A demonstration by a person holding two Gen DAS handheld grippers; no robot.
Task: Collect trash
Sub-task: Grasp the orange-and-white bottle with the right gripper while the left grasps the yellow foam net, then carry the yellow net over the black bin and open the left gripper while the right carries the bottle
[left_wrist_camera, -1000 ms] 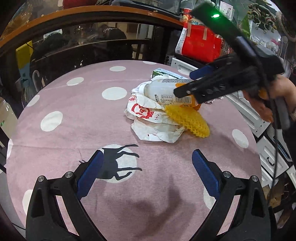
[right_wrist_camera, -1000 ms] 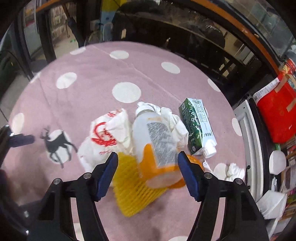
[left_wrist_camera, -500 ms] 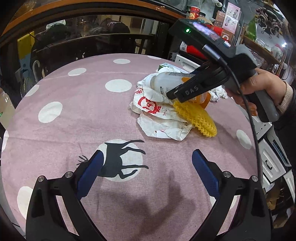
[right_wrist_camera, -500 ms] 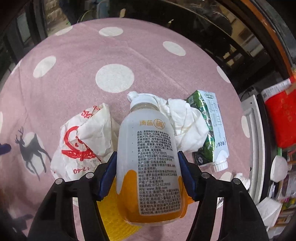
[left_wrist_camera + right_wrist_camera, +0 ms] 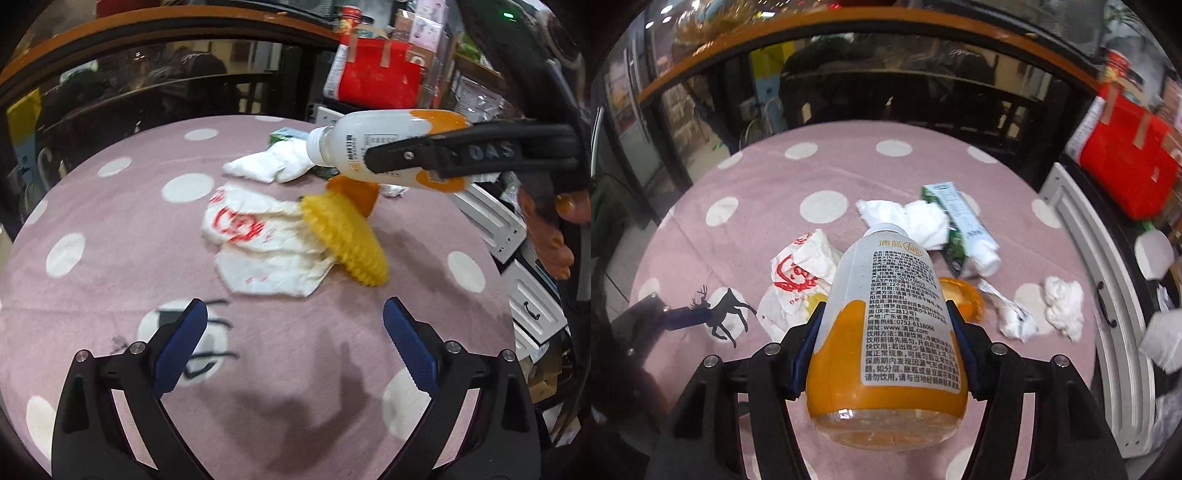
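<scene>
Right gripper [image 5: 886, 325] clamps bottle [image 5: 886, 332] at mid-body, lifted clear of worktop [image 5: 757, 192], cap pointing far. Left gripper [image 5: 295, 332] spread wide, nothing between its pads, hovering near side. Below the bottle: wrapper [image 5: 266, 243], yellow mesh [image 5: 347, 240], tissues [image 5: 908, 218], green carton [image 5: 960, 225].

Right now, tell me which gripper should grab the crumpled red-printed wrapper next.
Left. The left gripper is open, empty and faces the wrapper; the right gripper is shut on the bottle, lifted off the table.

Dim indoor light, fisheye-warped edges, motion blur
</scene>
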